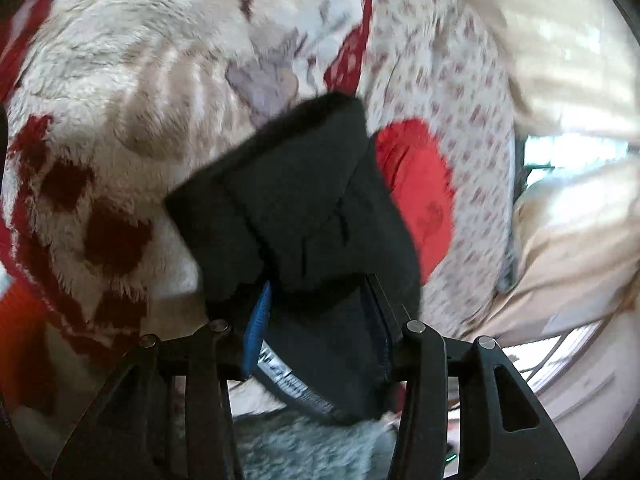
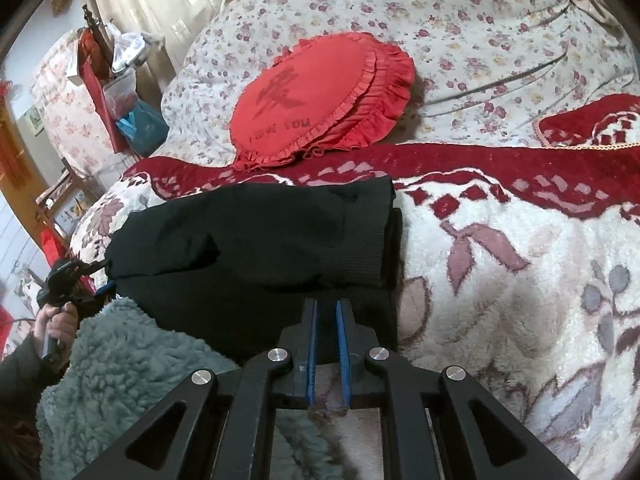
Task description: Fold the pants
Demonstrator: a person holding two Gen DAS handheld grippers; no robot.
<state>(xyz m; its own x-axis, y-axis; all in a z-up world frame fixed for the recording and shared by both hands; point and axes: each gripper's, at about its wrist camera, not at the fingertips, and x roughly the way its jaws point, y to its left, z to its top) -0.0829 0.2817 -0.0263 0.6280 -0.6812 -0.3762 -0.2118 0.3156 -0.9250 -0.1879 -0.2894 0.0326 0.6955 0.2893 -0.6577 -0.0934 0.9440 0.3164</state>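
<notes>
Black pants (image 2: pixel 256 248), folded into a thick bundle, lie on a plush cream blanket (image 2: pixel 500 280) patterned with dark red borders and mauve leaves, spread over a bed. Ribbed cuffs at the bundle's right end are stacked one over the other. Behind the pants, a round red cushion (image 2: pixel 320 100) with a frilled edge rests on a floral bedsheet (image 2: pixel 480 40), its lower rim overlapping the blanket's red border.

From the right wrist view, the right gripper (image 2: pixel 326 312) points at the near edge of the pants. Its blue-padded fingers (image 2: pixel 311 344) stand nearly together with only a narrow slit between them, and the tips sit at the fabric's edge; whether they pinch any cloth cannot be told. At the far left, a hand (image 2: pixel 56 324) holds the left gripper (image 2: pixel 102 278) at the left end of the bundle, beside a fluffy grey-green sleeve (image 2: pixel 132 360).

The left wrist view is blurred. Black fabric with a white label (image 1: pixel 292 380) fills the gap between the parted fingers (image 1: pixel 260 320); whether the blue pads press on it cannot be told.
</notes>
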